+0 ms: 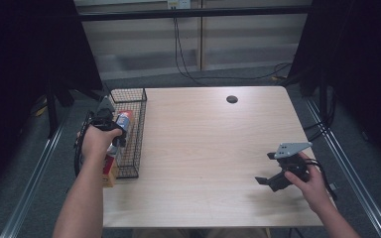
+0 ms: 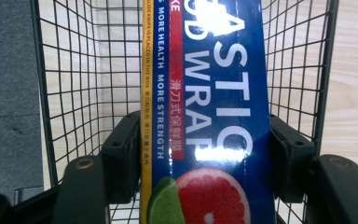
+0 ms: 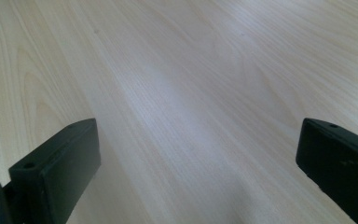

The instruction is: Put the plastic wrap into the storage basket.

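A: State the location of the plastic wrap box [image 2: 209,116].

B: It lies inside the wire basket [image 1: 138,130], lengthwise, between the basket's two long mesh walls. The left tool [image 2: 200,149] brackets it; its jaws stand narrow, one at each long side of the box. The box sits between them, but whether the pads press on it cannot be told.

A: Handling properties?

B: Judged light and stiff: a long, slim, rectangular carton with flat faces and square edges. The printed coating is glossy and may slip. The thin card could dent under excess force. Take hold across the narrow width, near mid-length, on the flat sides.

A: Basket construction?

B: Black wire grid, rigid, open-topped, rectangular. A second, orange-red item [image 1: 110,167] rests at the basket's near end.

A: Right tool [image 1: 272,179]?

B: Jaws wide, empty, well apart from the basket, low over the pale wood-grain surface [image 3: 177,93], which is smooth and matte.
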`<state>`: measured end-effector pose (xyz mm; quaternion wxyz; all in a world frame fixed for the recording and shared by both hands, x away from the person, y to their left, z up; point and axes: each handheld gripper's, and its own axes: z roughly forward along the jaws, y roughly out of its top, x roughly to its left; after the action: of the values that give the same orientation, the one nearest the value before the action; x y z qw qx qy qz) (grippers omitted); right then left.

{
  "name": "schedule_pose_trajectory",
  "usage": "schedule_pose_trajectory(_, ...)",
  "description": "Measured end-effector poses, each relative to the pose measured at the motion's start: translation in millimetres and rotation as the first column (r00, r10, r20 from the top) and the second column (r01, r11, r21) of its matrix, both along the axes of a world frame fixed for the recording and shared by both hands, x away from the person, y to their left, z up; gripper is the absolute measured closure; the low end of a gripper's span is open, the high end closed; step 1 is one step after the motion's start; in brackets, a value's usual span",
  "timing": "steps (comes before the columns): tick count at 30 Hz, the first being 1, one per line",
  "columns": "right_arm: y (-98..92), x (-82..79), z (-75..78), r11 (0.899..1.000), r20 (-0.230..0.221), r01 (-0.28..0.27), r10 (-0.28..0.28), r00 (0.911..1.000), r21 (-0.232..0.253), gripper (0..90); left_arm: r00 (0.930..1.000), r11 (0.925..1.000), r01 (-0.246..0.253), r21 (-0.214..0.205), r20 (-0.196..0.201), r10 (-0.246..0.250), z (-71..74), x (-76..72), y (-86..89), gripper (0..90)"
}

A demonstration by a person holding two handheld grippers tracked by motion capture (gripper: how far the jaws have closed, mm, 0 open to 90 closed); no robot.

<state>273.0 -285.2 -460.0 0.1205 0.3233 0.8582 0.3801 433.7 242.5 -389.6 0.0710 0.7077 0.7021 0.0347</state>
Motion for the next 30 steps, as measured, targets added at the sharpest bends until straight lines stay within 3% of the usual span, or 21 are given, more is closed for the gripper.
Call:
schedule_pose_trajectory(4, -1.0, -2.7, 0.4, 1.0, 0.004, 0.001, -0.001, 1.0, -0.002, 0.0, 0.9997, 0.9995, -0.005, -0.03, 0.023, 0.006, 7.9, -1.2, 3.1, 31.8)
schedule_pose_trajectory(15, -1.8, -4.8, 0.8, 1.0, 0.002, 0.009, -0.009, 1.0, -0.008, 0.0, 0.9973, 0.9983, 0.015, -0.056, 0.073, -0.011, 27.0, -8.8, 0.1, 26.8)
schedule_pose_trajectory(25, -0.5, -4.8, 0.9, 1.0, 0.003, 0.004, -0.004, 1.0, -0.006, 0.0, 0.9889, 0.9885, 0.091, -0.121, 0.128, -0.076, 46.1, -19.2, -12.9, 25.6)
schedule_pose_trajectory(30, 0.0, -5.0, 1.0, 1.0, 0.0, 0.0, 0.0, 1.0, -0.007, 0.0, 0.9801, 0.9806, 0.144, -0.134, 0.157, -0.122, 50.6, -26.1, -14.1, 25.4)
